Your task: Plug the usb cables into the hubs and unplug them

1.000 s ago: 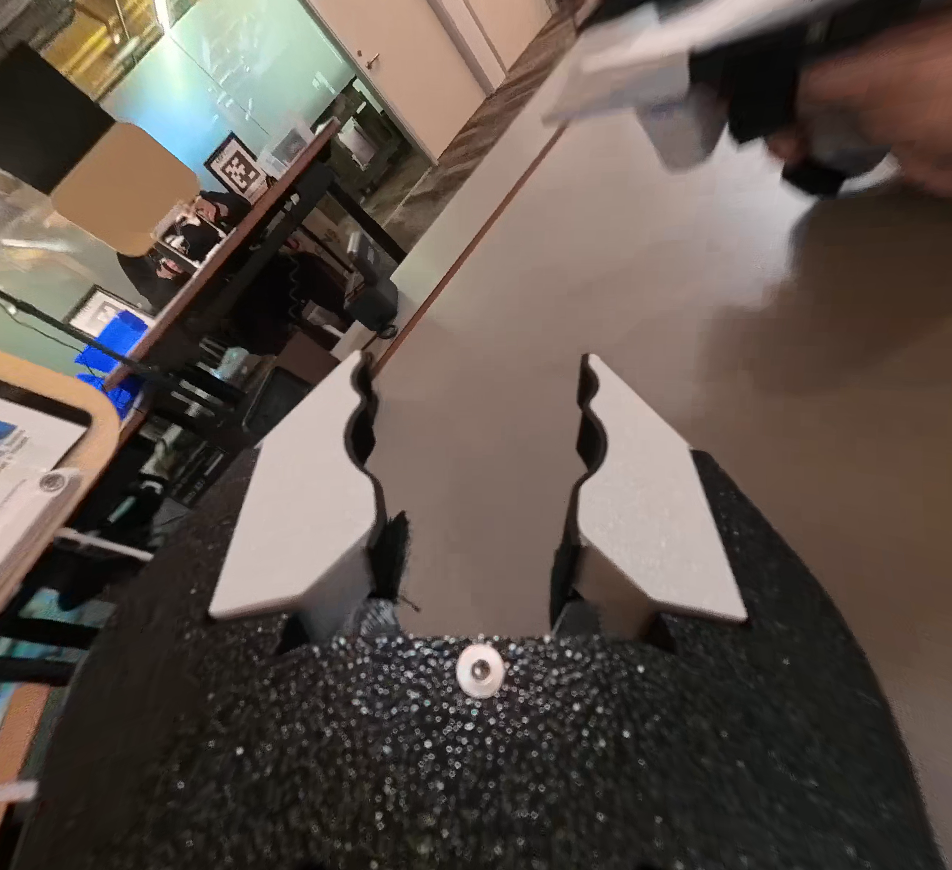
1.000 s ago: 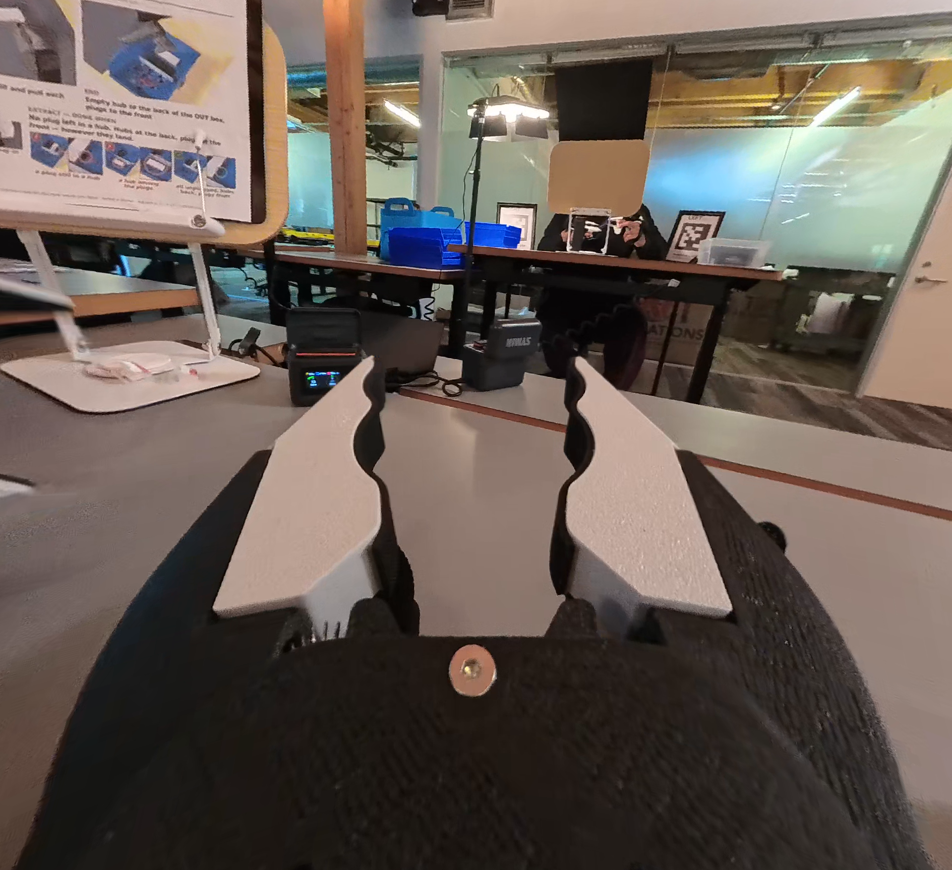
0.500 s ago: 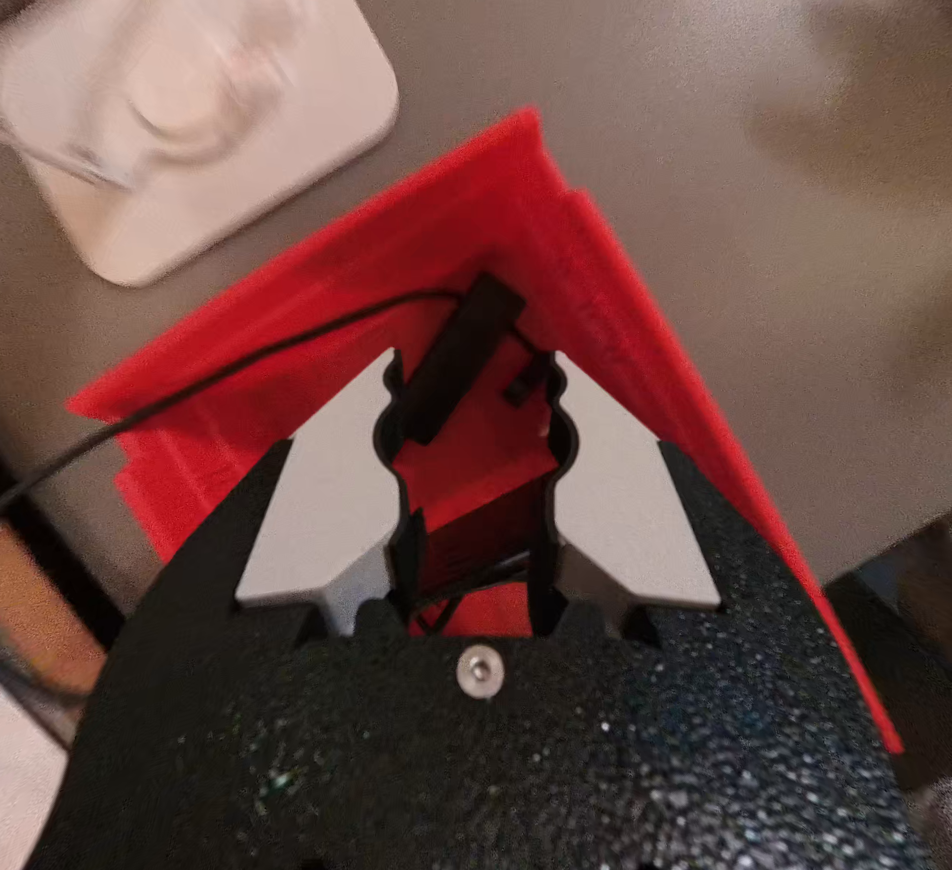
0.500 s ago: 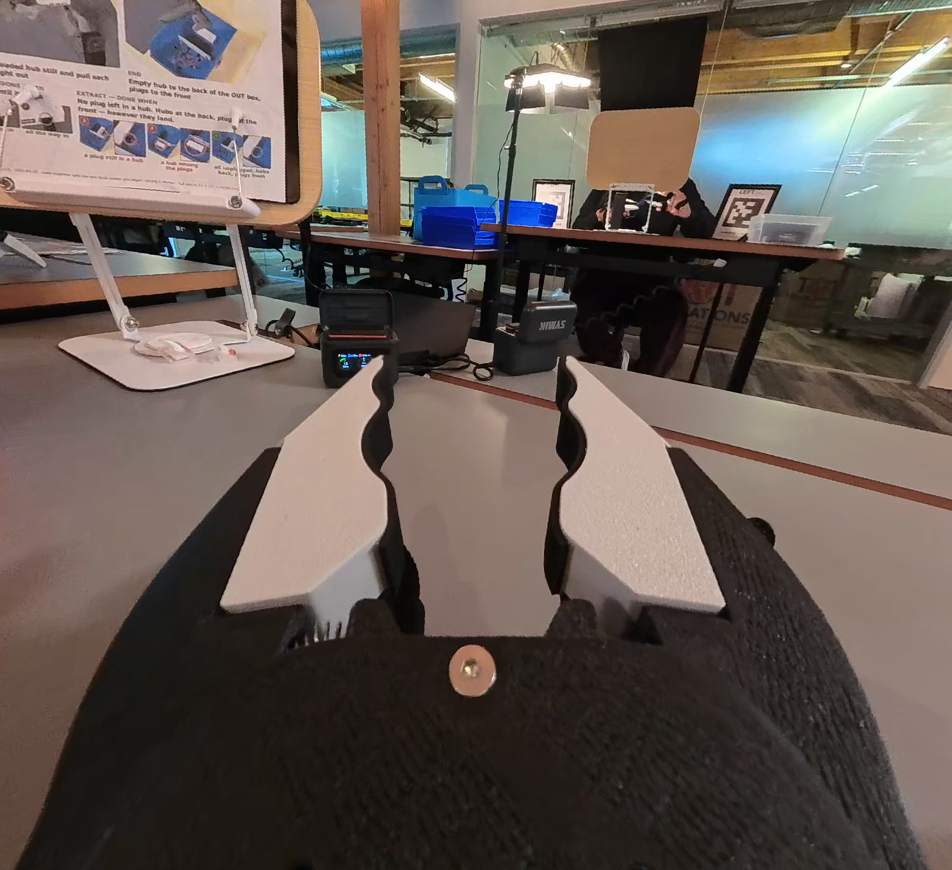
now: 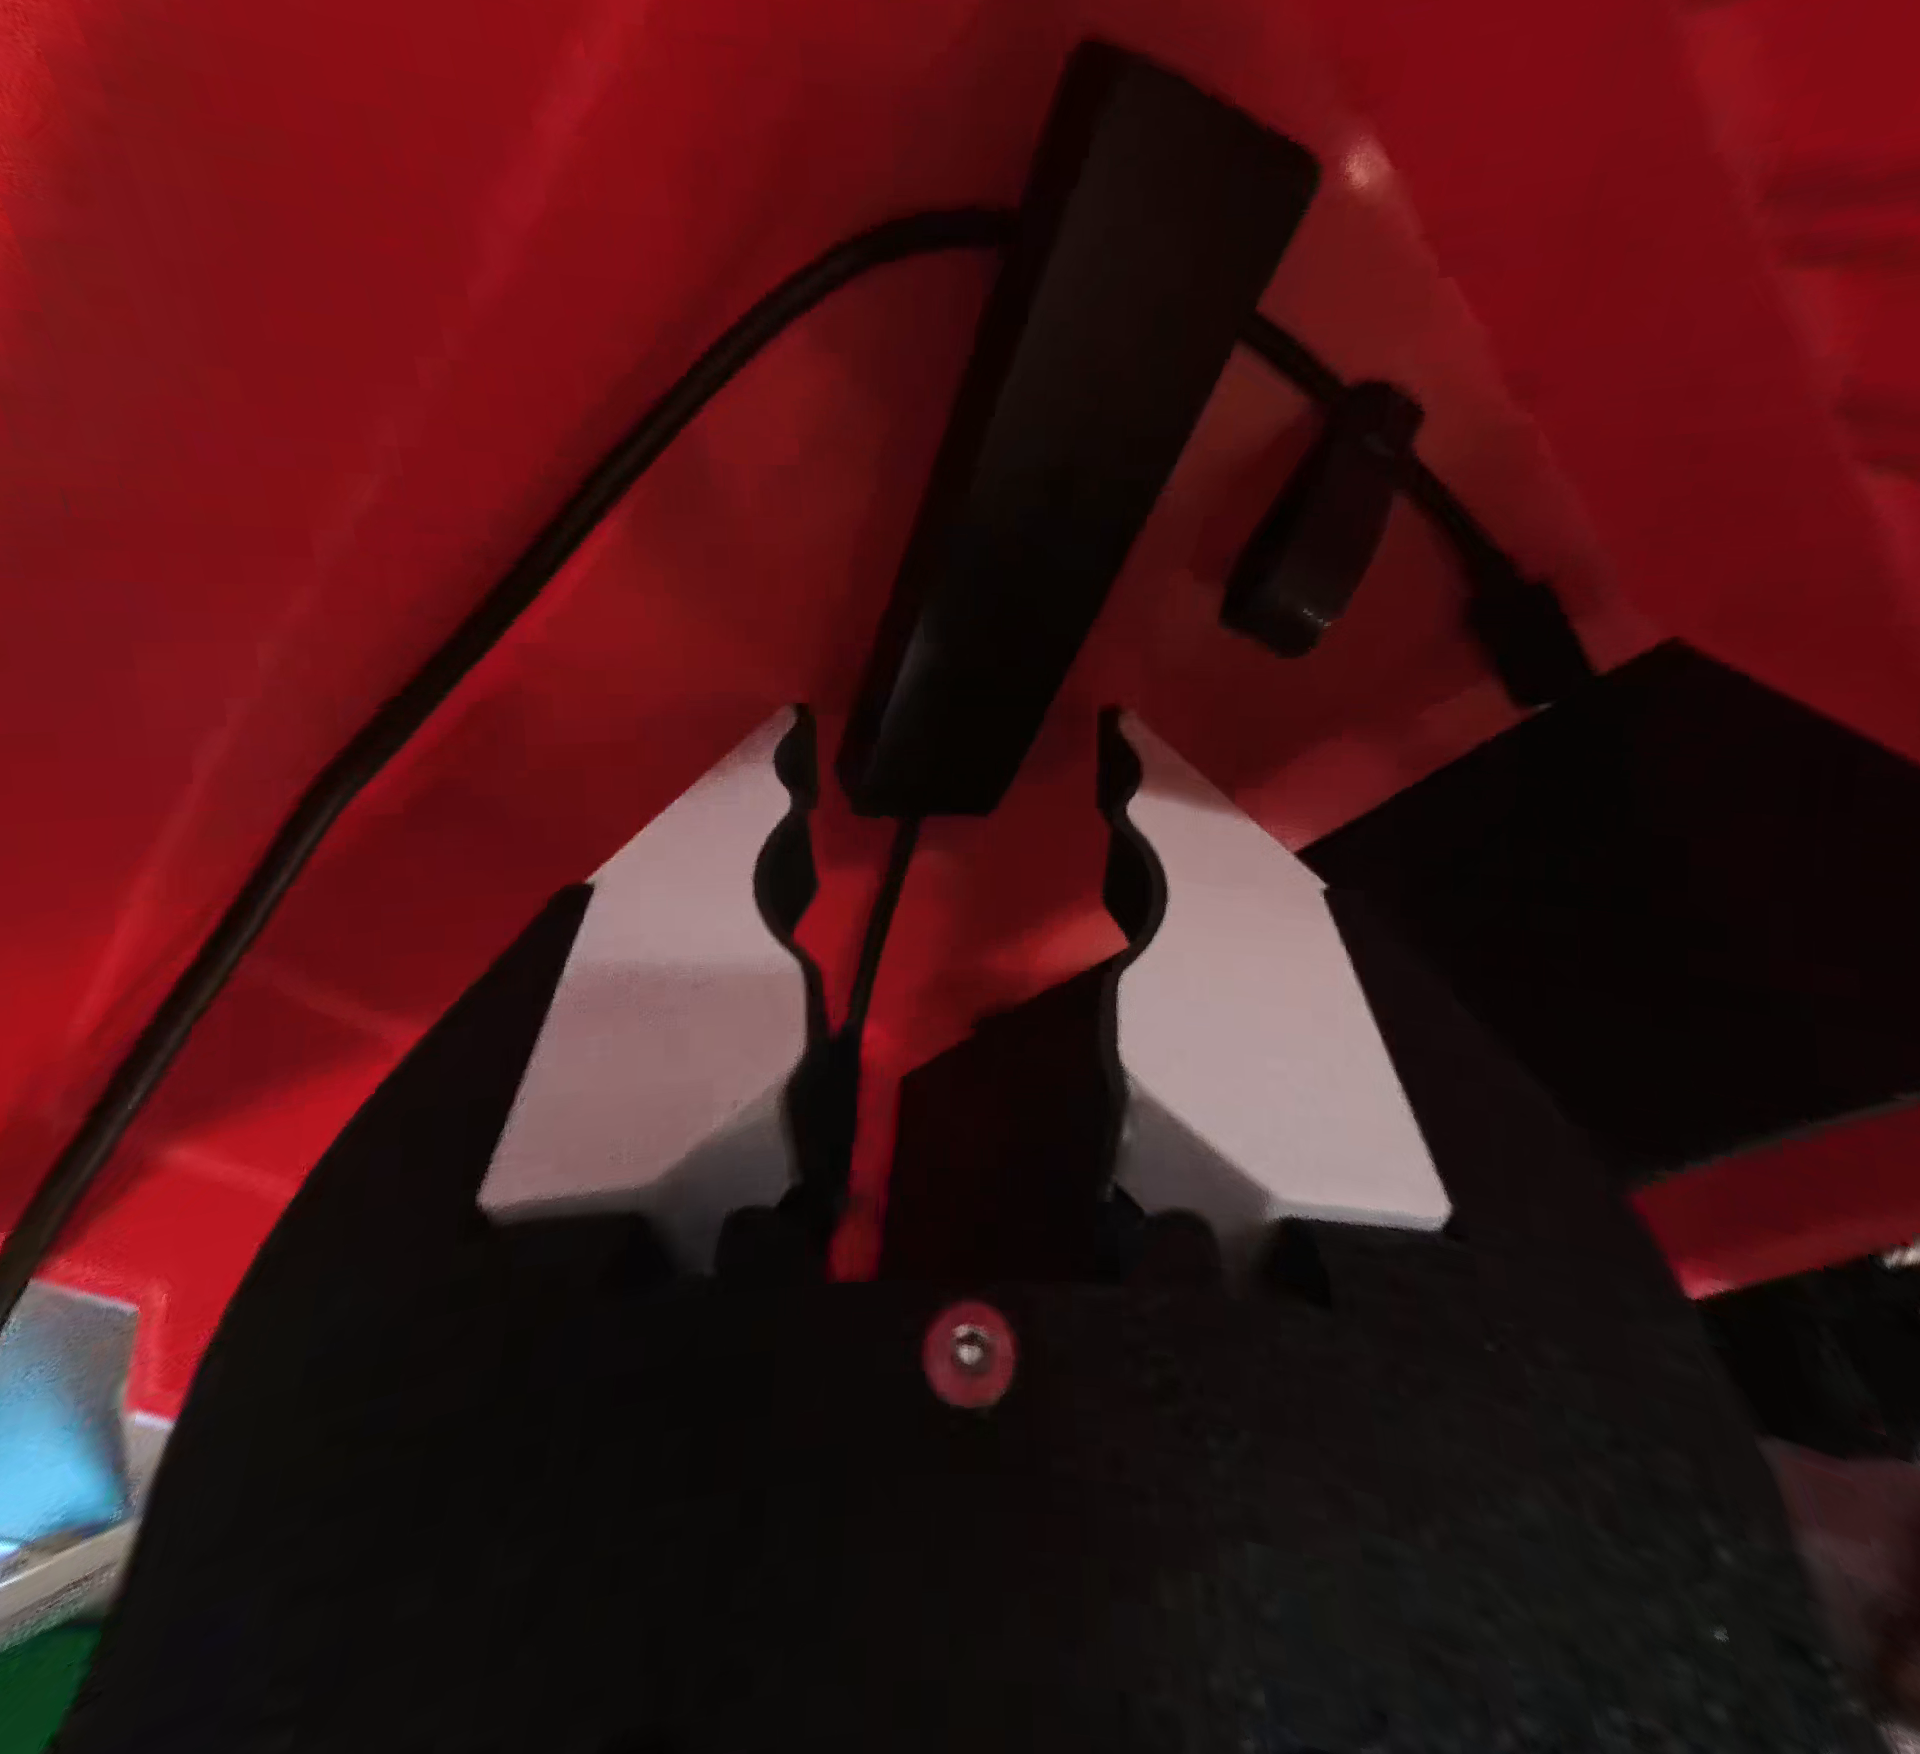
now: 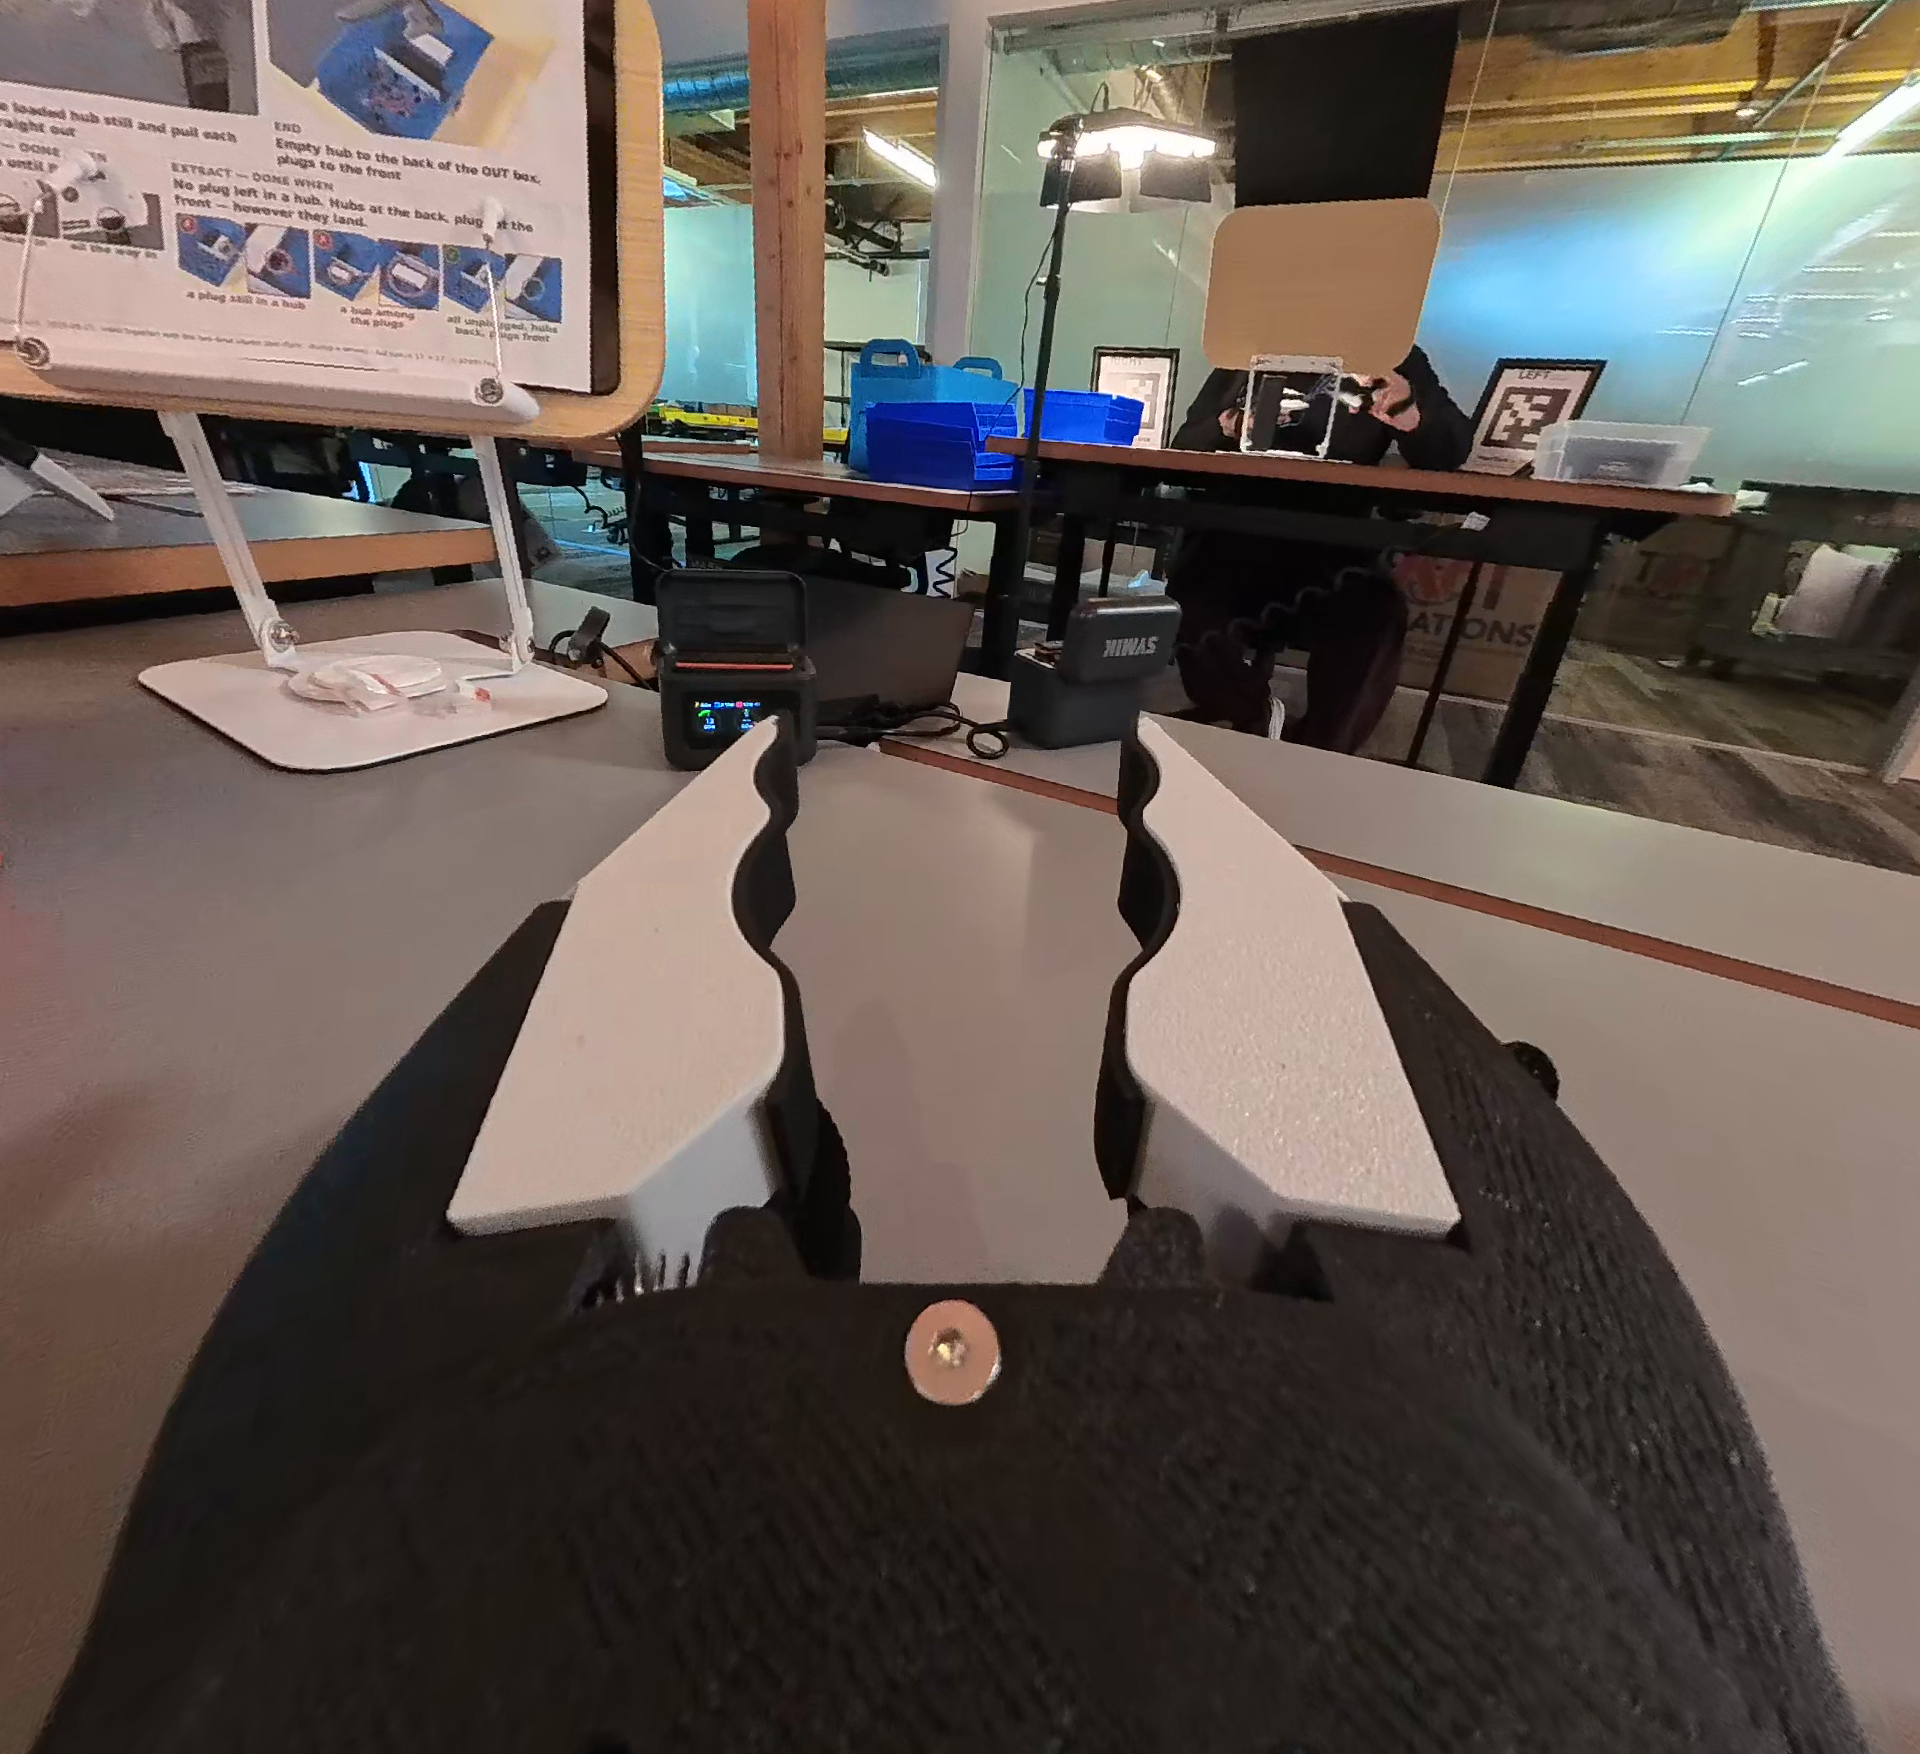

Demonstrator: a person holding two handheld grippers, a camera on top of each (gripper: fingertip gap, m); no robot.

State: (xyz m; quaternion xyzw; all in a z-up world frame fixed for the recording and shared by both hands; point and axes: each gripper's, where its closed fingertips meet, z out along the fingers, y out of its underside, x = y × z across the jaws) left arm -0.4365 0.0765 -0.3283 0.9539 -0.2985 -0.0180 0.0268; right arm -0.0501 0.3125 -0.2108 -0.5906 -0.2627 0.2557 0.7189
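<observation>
The left gripper (image 5: 956,748) points steeply downward, its two white fingers (image 5: 675,998) spread apart with nothing clamped between them. The right gripper (image 6: 956,769) is held nearly level, its jaws likewise parted and empty.

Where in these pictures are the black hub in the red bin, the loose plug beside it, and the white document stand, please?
black hub (image 5: 1081,457): left wrist view, middle of its long face.
loose plug (image 5: 1314,541): left wrist view, on its dark body.
white document stand (image 6: 239,702): right wrist view, bare part of its base plate.
</observation>
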